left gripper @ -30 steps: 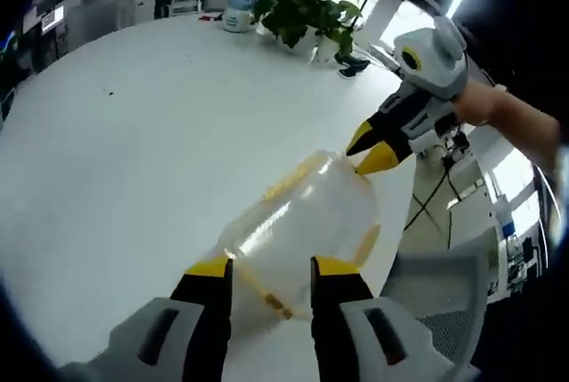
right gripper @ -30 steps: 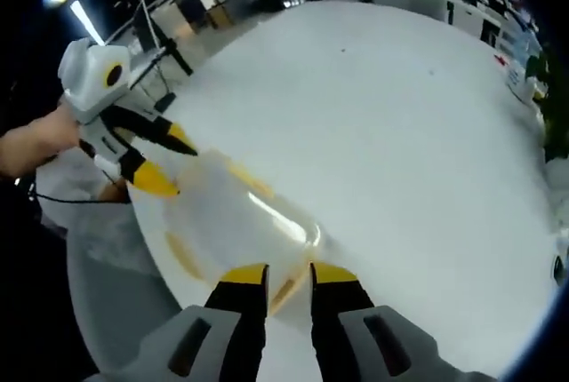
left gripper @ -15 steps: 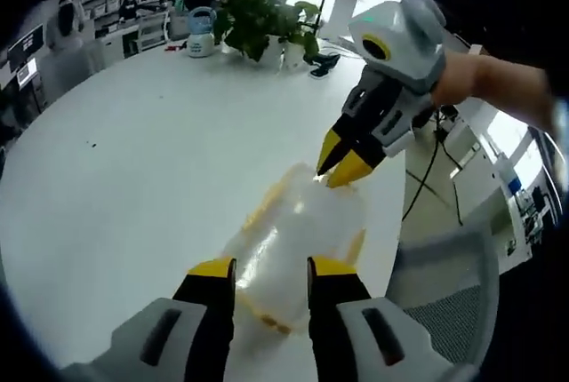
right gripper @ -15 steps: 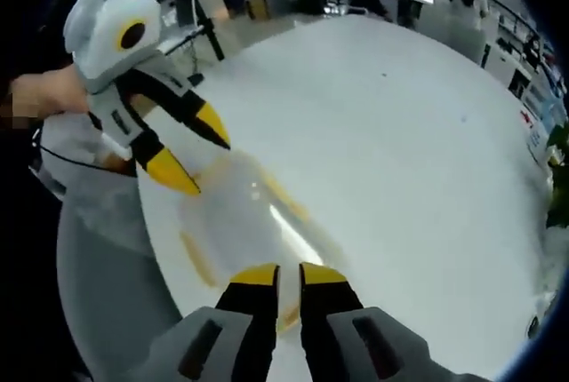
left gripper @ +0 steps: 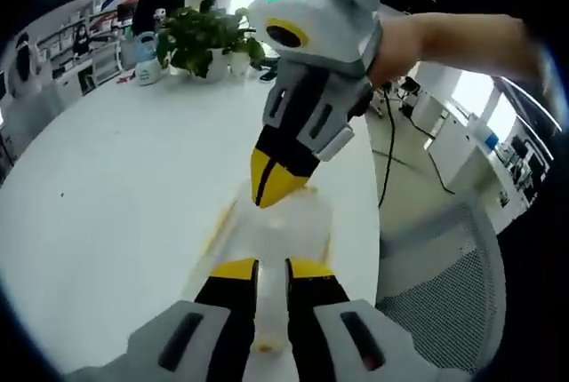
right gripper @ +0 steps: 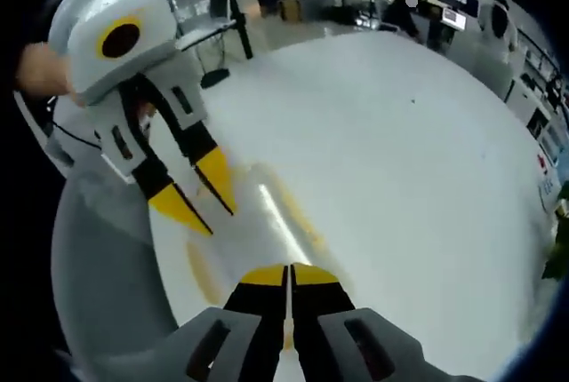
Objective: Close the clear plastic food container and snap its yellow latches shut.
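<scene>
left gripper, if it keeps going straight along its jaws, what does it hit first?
Most likely the clear container, lying just past the left gripper tips. Right behind it hangs the right gripper, yellow tips down over the container's far end. Depth between them is unclear.

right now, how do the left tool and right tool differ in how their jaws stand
The right tool has its jaws pressed together with no gap, while the left tool has a narrow gap between its jaws. In the right gripper view the left tool's yellow tips are spread apart; in the left gripper view the right tool's tips form one point. Both have yellow-tipped black jaws and meet the clear plastic food container from opposite ends.
</scene>
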`<action>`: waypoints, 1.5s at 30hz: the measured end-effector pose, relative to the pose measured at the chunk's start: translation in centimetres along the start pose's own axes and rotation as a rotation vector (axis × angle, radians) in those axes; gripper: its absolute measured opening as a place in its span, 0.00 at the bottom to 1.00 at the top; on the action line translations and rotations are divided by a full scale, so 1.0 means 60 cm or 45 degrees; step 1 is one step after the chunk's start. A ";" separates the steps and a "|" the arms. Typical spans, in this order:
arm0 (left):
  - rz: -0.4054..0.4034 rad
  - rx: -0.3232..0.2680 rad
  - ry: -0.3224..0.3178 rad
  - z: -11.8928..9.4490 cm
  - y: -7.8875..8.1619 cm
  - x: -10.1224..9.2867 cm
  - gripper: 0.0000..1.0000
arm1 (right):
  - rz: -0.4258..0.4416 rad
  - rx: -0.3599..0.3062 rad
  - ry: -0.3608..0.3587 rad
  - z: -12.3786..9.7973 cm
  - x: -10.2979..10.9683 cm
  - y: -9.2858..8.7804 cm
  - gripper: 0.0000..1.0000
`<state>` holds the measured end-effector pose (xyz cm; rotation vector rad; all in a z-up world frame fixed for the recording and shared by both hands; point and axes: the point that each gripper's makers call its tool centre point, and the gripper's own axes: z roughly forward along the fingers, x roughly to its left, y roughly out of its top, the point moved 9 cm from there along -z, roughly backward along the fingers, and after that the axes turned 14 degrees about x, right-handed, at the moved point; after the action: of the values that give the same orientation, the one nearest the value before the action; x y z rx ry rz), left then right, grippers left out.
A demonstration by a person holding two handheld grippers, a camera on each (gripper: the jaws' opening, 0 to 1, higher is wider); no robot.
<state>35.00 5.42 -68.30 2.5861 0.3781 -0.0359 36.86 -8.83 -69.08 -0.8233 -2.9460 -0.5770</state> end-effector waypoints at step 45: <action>0.204 0.105 -0.017 0.032 -0.015 -0.063 0.21 | 0.005 0.000 -0.019 0.020 -0.037 0.039 0.11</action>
<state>31.24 4.18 -70.05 2.6874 0.1670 -0.0126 40.02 -7.66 -69.68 -0.8371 -2.9572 -0.5726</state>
